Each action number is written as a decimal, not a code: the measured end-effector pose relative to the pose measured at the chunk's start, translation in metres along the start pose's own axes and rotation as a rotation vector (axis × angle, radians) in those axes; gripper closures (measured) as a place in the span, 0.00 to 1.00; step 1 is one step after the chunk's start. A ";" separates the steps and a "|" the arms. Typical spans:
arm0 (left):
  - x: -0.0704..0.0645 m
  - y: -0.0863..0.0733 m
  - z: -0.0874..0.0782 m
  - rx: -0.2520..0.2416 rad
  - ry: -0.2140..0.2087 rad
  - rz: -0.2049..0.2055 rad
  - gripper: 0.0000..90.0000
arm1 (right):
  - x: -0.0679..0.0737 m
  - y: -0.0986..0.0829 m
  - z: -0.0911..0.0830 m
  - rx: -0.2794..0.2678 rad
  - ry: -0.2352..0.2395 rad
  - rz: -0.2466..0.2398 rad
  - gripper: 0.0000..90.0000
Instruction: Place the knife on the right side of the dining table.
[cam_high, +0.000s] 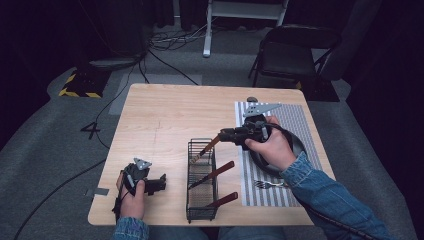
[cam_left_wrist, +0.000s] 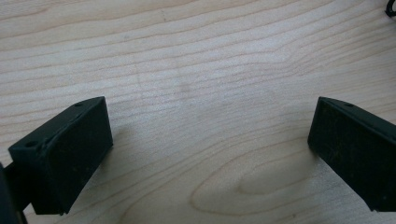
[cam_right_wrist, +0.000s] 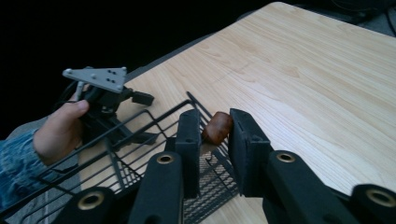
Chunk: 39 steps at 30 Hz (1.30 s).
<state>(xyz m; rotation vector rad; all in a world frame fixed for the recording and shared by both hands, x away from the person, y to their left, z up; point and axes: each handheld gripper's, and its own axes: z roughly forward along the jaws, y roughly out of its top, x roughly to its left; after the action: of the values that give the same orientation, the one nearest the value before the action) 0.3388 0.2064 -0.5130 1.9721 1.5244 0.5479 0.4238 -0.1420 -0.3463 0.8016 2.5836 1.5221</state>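
Hovering over the far end of the black wire basket (cam_high: 201, 181), the right gripper (cam_high: 223, 136) is seen with its jaws pinched on the brown wooden handle of a piece of cutlery (cam_high: 207, 148), the metal end slanting down into the basket's far compartment. From the right gripper view the grip is confirmed: the rounded handle tip (cam_right_wrist: 217, 127) is squeezed between the two black pads, right above the basket's rim (cam_right_wrist: 154, 122). Whether the metal end has touched the bottom cannot be told.

Two more wooden-handled pieces are already counted in the basket: one (cam_high: 214, 174) leaning out of the middle section and another (cam_high: 222, 200) poking from the near section, both with handles angled up to the right. So a good share of the loading looks done, with a third piece judged to be halfway in.

Left on the striped placemat (cam_high: 295, 122) is a metal fork (cam_high: 268, 184), lying near the mat's front edge, just beside the denim sleeve. A dark round plate (cam_high: 298, 145) is partly hidden under the right hand. The fork looks like the last item to be collected, though anything under the arm is hidden.

Over on the near left corner of the wooden table (cam_high: 160, 115), the left gripper (cam_high: 159, 184) is parked, its jaws spread wide with nothing between them; bare wood grain (cam_left_wrist: 205, 121) is shown between its pads.
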 end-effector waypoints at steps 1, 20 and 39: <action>0.000 0.000 0.000 0.001 0.000 -0.001 0.00 | 0.002 0.001 0.000 -0.001 0.011 -0.004 0.87; 0.000 0.000 0.000 0.000 -0.001 0.000 0.00 | 0.017 0.033 -0.020 -0.008 -0.043 -0.068 0.91; 0.000 0.000 0.000 0.000 0.000 -0.001 0.00 | 0.003 0.066 -0.089 -0.096 -0.044 0.039 0.91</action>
<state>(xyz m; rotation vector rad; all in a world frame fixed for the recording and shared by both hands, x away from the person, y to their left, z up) 0.3387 0.2064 -0.5130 1.9718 1.5249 0.5469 0.4228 -0.1863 -0.2448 0.8700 2.4569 1.6069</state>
